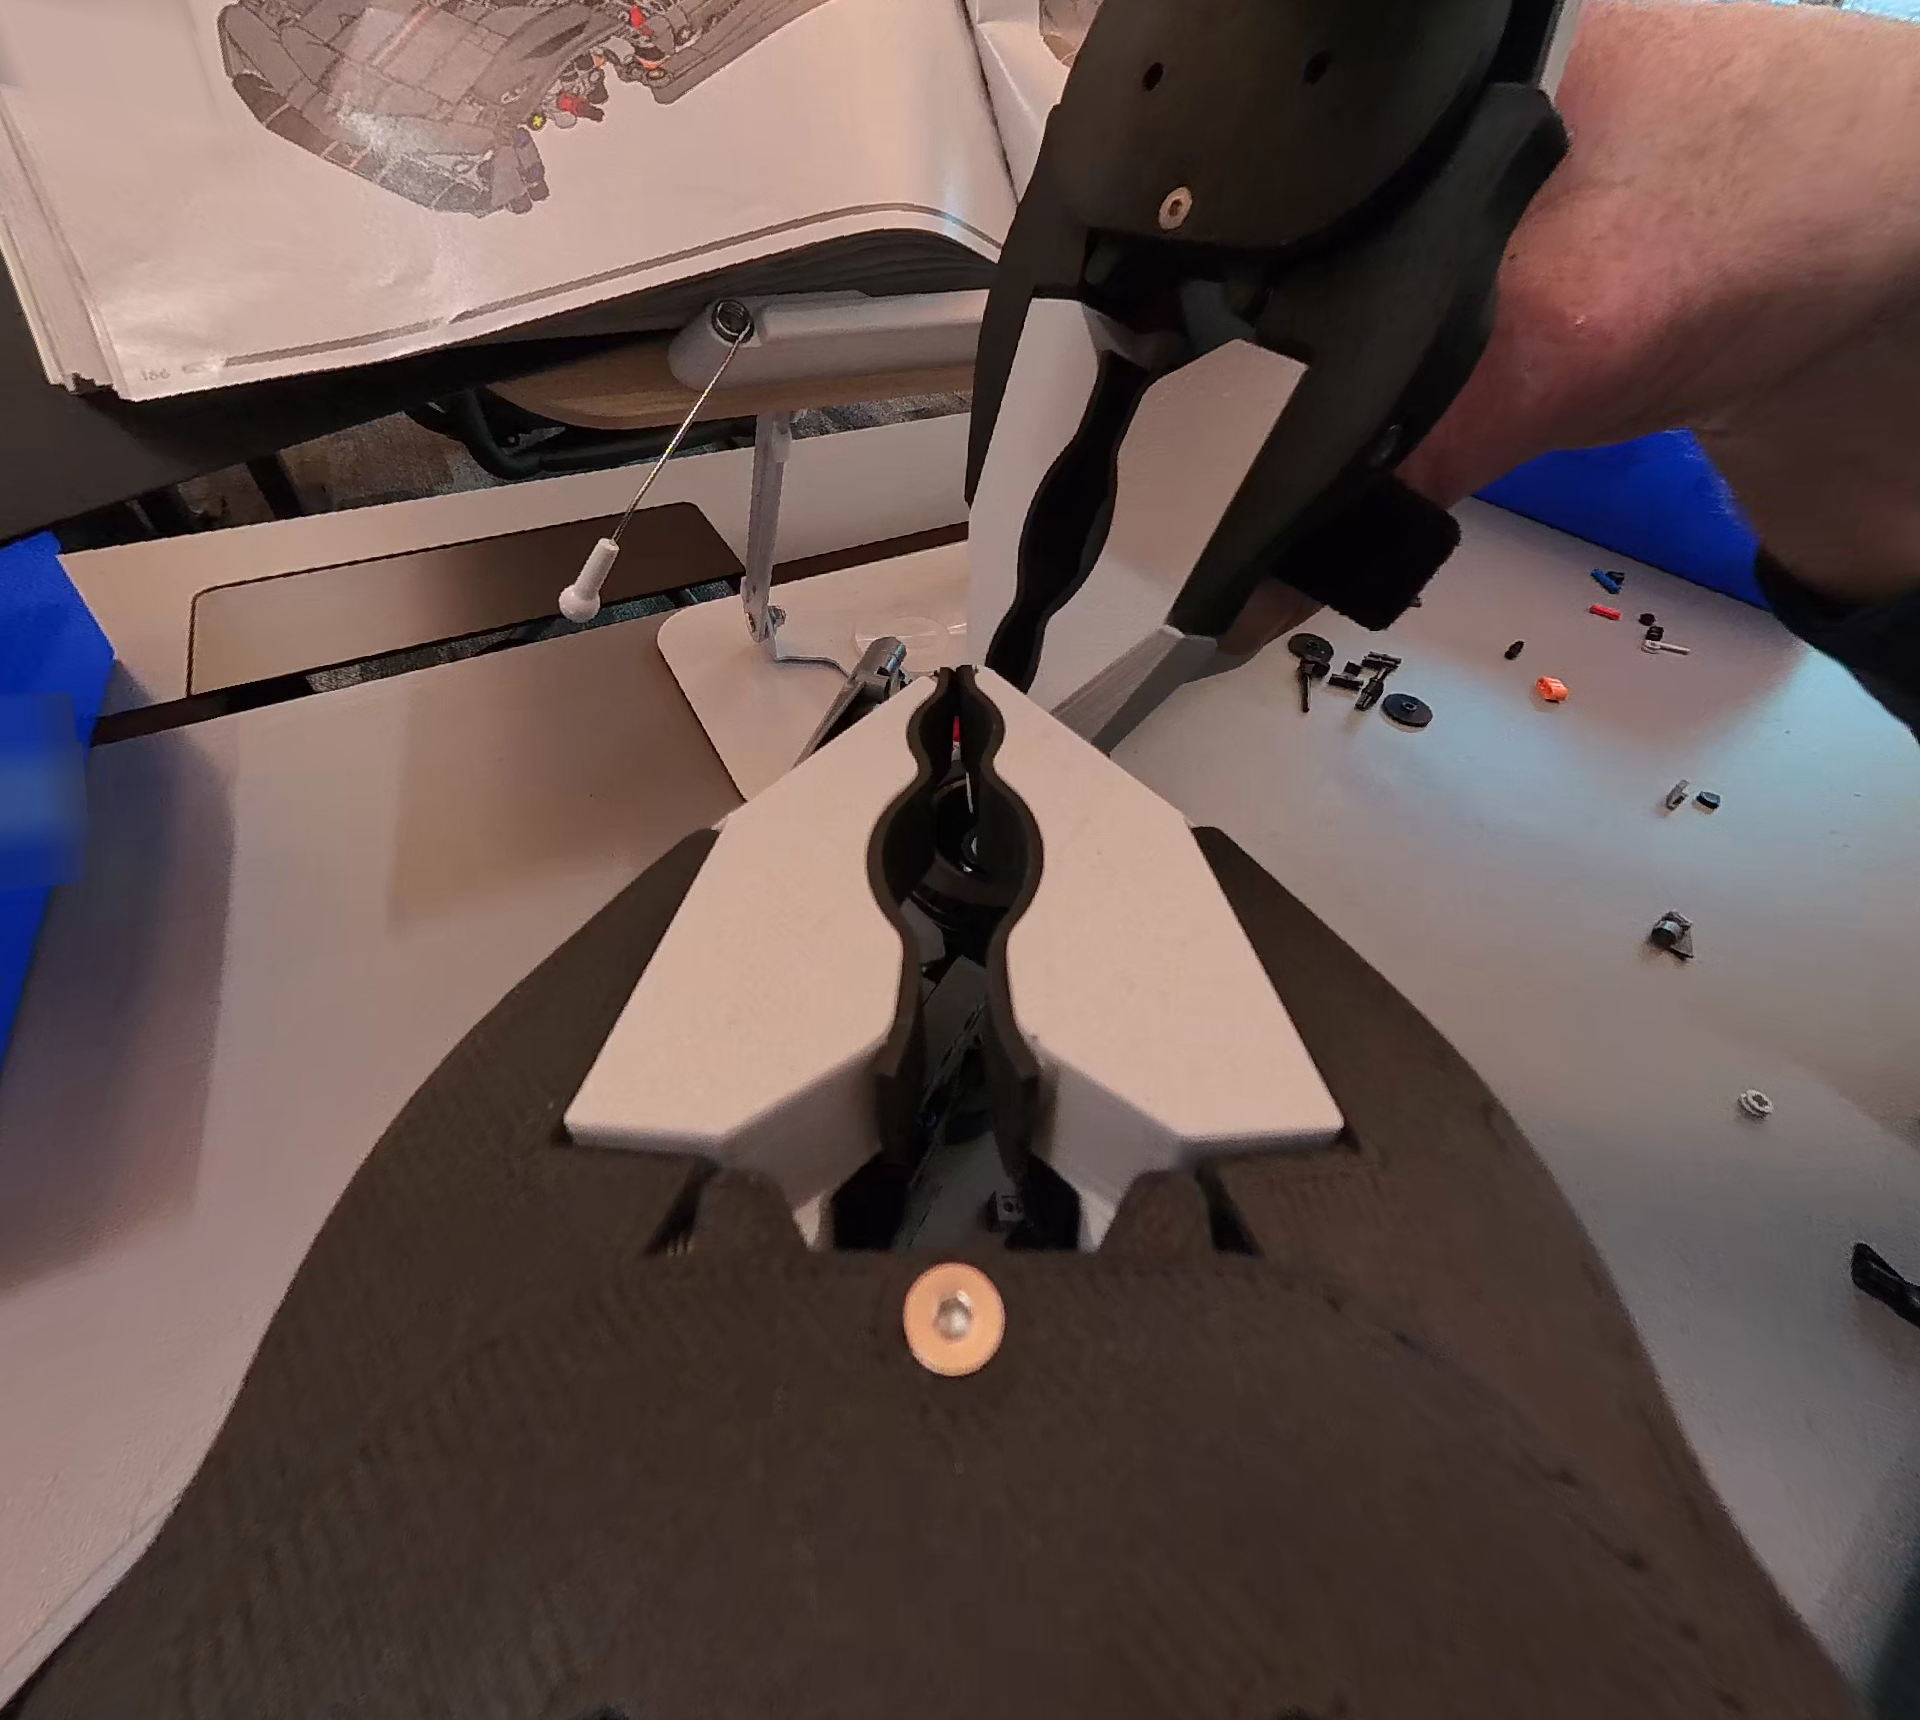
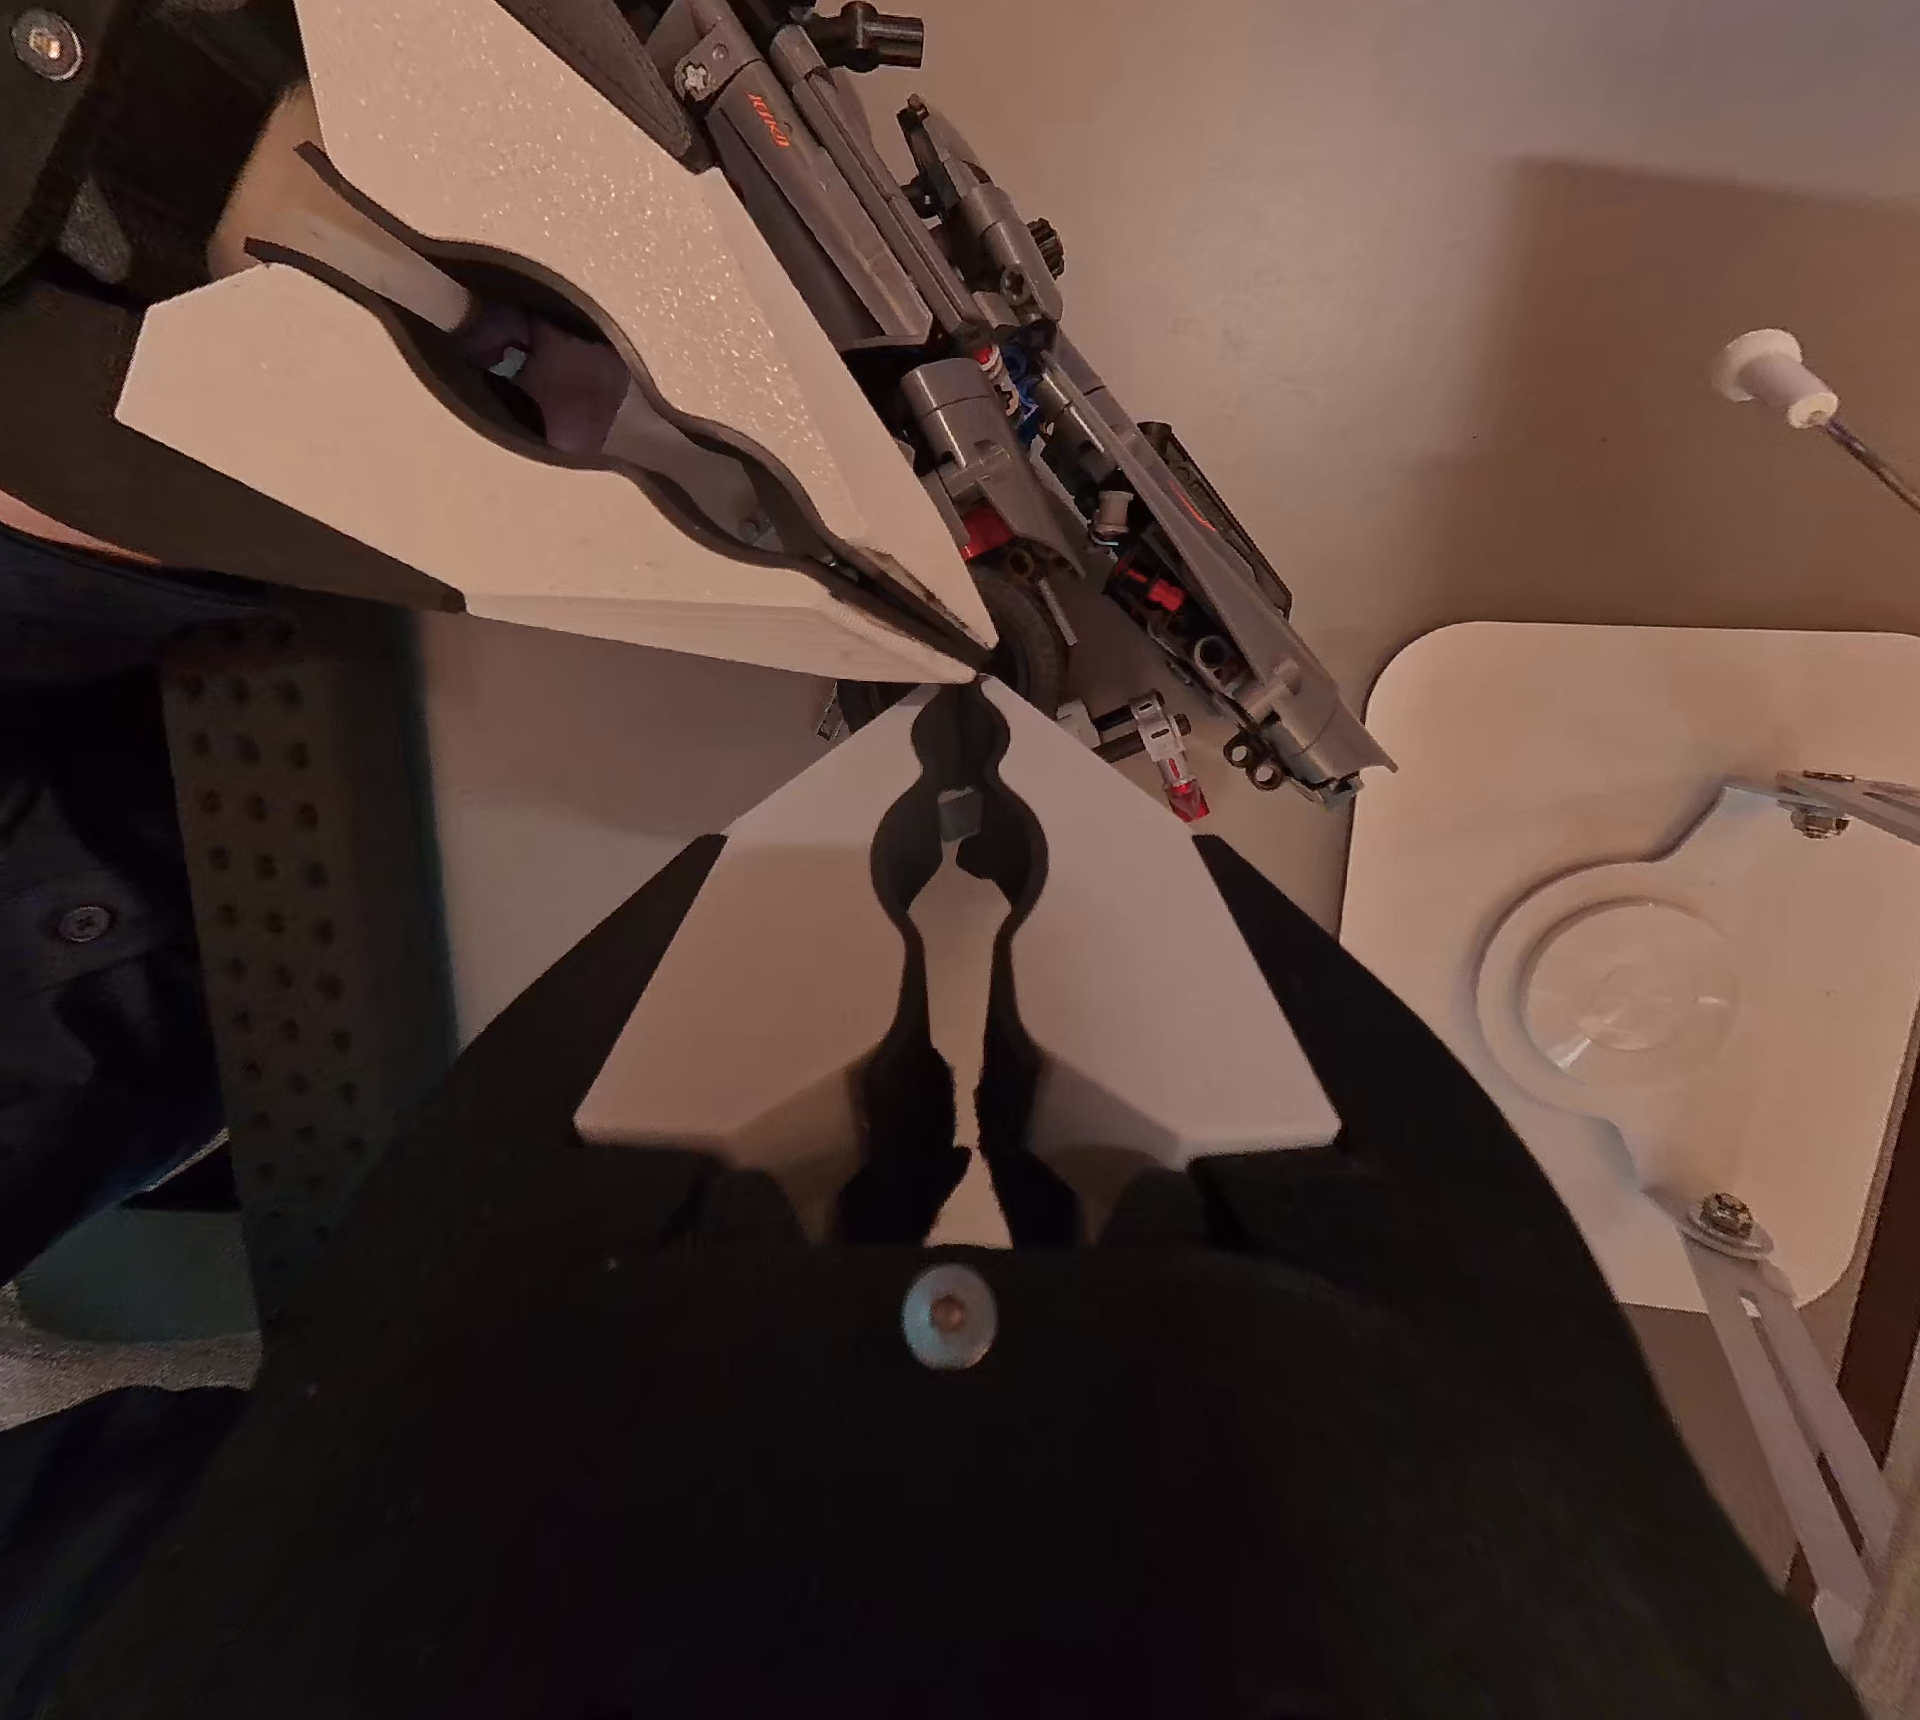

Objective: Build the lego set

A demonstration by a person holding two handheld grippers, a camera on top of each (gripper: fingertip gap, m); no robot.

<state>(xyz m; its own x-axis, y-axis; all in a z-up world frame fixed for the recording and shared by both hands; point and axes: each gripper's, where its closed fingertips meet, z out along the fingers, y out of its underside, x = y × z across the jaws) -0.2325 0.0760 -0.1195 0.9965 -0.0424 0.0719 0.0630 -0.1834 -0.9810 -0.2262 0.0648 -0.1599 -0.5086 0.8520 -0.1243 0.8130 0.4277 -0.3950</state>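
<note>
The grey lego car model (image 2: 883,236) lies on the table, running from top centre down to the right in the right wrist view. My left gripper (image 1: 956,683) is shut just above it, and the model's dark wheel (image 1: 961,849) shows through the gap between its fingers. In the right wrist view the left gripper (image 2: 977,662) comes in from the upper left, tips by a wheel. My right gripper (image 2: 961,699) points at the same spot, tip to tip, shut on a small grey lego piece (image 2: 961,813). A hand holds the right gripper (image 1: 1023,668) at the upper right.
An open instruction booklet (image 1: 520,112) rests on a stand behind. The stand's white base (image 2: 1558,735) carries a clear disc (image 2: 1631,995) right of the car. A white-tipped rod (image 1: 582,590) hangs nearby. Loose small pieces (image 1: 1351,683) lie at the right. Blue bins (image 1: 1621,507) flank the table. The tips of both grippers are at nearly the same place.
</note>
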